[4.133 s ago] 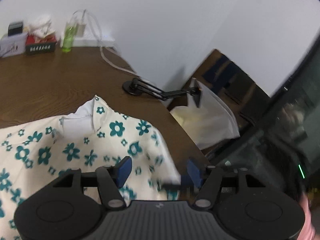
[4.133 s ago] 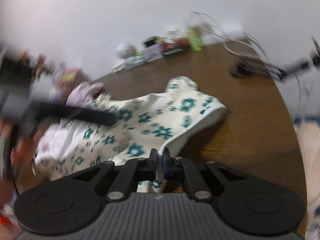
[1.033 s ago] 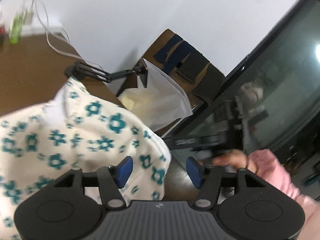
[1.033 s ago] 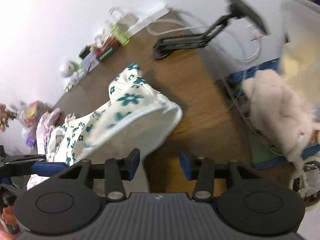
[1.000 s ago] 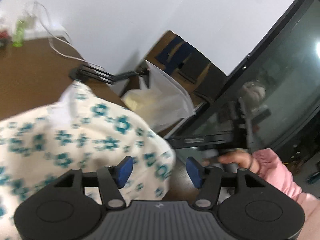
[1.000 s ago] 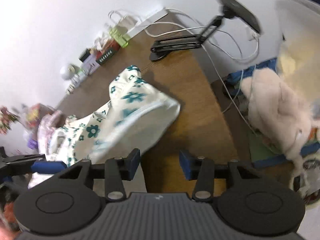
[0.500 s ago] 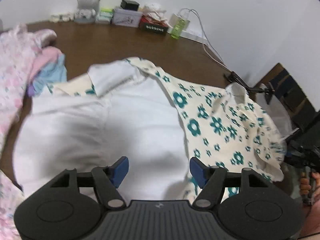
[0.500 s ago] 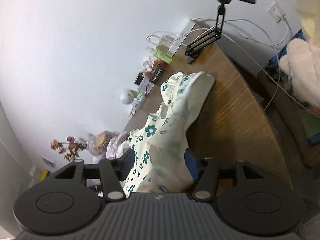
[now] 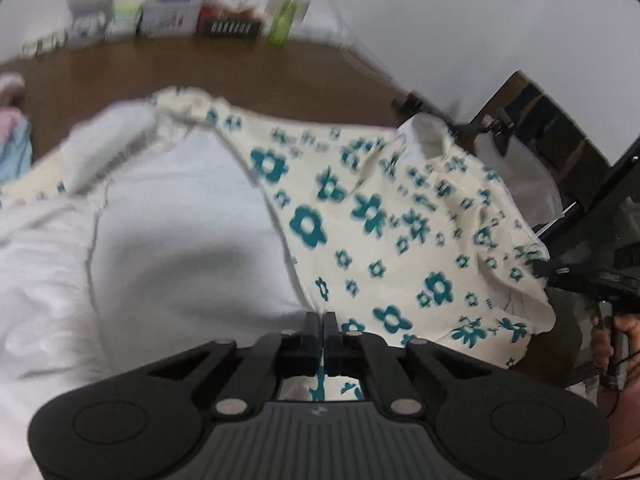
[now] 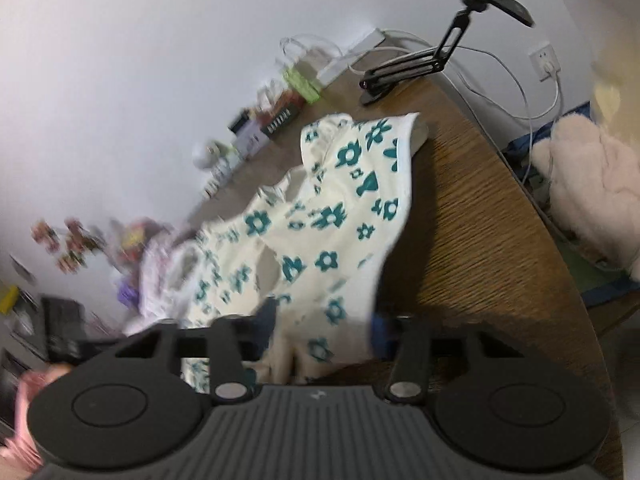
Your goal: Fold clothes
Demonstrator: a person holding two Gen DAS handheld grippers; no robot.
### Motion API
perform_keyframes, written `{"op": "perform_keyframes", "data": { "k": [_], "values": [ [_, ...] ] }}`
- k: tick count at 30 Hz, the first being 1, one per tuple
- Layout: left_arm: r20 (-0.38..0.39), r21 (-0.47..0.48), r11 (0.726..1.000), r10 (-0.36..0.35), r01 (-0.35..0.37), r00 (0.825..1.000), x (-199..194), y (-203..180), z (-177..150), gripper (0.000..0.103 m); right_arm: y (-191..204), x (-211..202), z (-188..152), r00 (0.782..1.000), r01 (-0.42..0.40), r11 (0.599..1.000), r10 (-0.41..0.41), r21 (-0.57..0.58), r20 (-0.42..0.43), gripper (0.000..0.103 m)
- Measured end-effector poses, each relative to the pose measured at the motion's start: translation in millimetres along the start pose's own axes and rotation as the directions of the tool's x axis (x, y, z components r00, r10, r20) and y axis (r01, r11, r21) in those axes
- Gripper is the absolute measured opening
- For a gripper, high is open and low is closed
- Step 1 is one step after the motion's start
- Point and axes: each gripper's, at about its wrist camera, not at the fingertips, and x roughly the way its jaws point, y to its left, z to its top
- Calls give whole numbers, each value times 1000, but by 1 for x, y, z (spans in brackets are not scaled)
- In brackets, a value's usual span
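A cream garment with teal flowers [image 9: 380,220] lies spread on the brown table [image 9: 160,68], its white inner side turned up at the left. My left gripper [image 9: 322,328] has its jaws closing, and the two fingers now meet on the garment's near hem, with floral cloth showing just behind them. In the right wrist view the same garment [image 10: 320,240] runs from the table's far side down between the fingers of my right gripper [image 10: 322,322]. Its jaws are closing but still stand wide apart, blurred, with cloth between them and the pads not pressing on it.
Boxes and a green bottle [image 9: 280,20] line the wall at the table's back. A black phone arm [image 10: 420,60] with cables stands at the far corner. Pink clothes [image 9: 10,120] lie at the left. Beyond the table edge are a plush heap [image 10: 588,180] and a chair [image 9: 552,120].
The left gripper has gone from open above the white lining to shut on the hem. The right wrist view has tilted toward the table, with the garment still between its parted fingers.
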Motion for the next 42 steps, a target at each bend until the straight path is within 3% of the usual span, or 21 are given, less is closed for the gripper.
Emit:
{"op": "perform_keyframes", "data": {
  "k": [5, 7, 9, 11, 12, 13, 14, 15, 19, 21, 23, 25, 29, 30, 32, 33, 34, 35, 36, 39, 42],
  "values": [
    [149, -2, 1000, 9, -8, 989, -59, 6, -7, 0, 5, -19, 14, 990, -122, 992, 123, -21, 73, 4],
    [137, -19, 1000, 19, -16, 990, -66, 13, -14, 1, 8, -22, 15, 986, -154, 987, 157, -51, 49, 4],
    [70, -41, 999, 5, -2, 998, -57, 19, -22, 3, 7, -16, 11, 993, -115, 991, 113, -69, -28, 4],
    [8, -51, 998, -21, 21, 1000, -45, 20, -30, 13, 3, -12, 6, 996, -58, 996, 54, -63, -71, 7],
    [-17, -49, 998, -40, 39, 999, -39, 20, -33, 26, 1, -12, 4, 996, -33, 998, 28, -59, -85, 12],
    [-25, -47, 998, -51, 49, 998, -37, 20, -33, 41, -1, -11, 1, 995, -7, 998, 2, -55, -100, 22],
    [-27, -44, 997, -58, 56, 998, -35, 19, -33, 47, -1, -13, 0, 996, 6, 999, -10, -50, -91, 33],
    [-14, -39, 998, -58, 58, 998, -35, 19, -28, 51, 0, -20, 2, 998, 15, 999, -17, -46, -56, 52],
    [67, -63, 998, -24, 29, 997, -40, 25, 6, 60, 20, -41, 21, 993, 90, 992, -81, -92, 89, 55],
    [95, -88, 996, 5, 3, 995, -32, 29, 33, 63, 44, -33, 36, 994, 64, 988, -51, -137, 96, 55],
    [92, -119, 993, 29, -18, 995, -15, 35, 61, 63, 70, -21, 53, 996, 21, 982, -5, -188, 84, 55],
    [58, -151, 988, 39, -30, 998, 8, 41, 86, 63, 103, 13, 67, 1000, -18, 975, 20, -222, 5, 54],
    [-2, -213, 975, 69, -68, 998, 53, 51, 112, 60, 139, 109, 89, 979, 34, 973, -78, -230, -186, 50],
    [-11, -231, 970, 68, -69, 998, 63, 54, 116, 55, 140, 131, 92, 967, 69, 972, -120, -223, -224, 47],
    [-15, -269, 963, 15, -19, 1000, 76, 60, 118, 22, 136, 172, 97, 934, 146, 970, -200, -195, -296, 41],
    [-12, -287, 958, -13, 9, 1000, 81, 63, 119, 3, 133, 189, 100, 918, 169, 971, -218, -172, -331, 30],
    [8, -283, 959, -13, 15, 1000, 80, 63, 120, 4, 129, 197, 101, 916, 163, 975, -206, -150, -343, 22],
    [34, -272, 962, -4, 13, 999, 78, 63, 121, 3, 128, 200, 103, 923, 148, 980, -185, -133, -337, 9],
    [74, -258, 966, 14, 5, 997, 73, 63, 122, 3, 130, 200, 108, 935, 130, 983, -165, -129, -314, 4],
    [171, -245, 970, 42, 1, 984, 61, 67, 125, 3, 139, 195, 124, 972, 63, 987, -93, -146, -214, 4],
    [200, -295, 955, 87, -25, 976, 69, 79, 128, 4, 141, 210, 131, 981, 39, 986, -68, -160, -180, 4]
  ]
}}
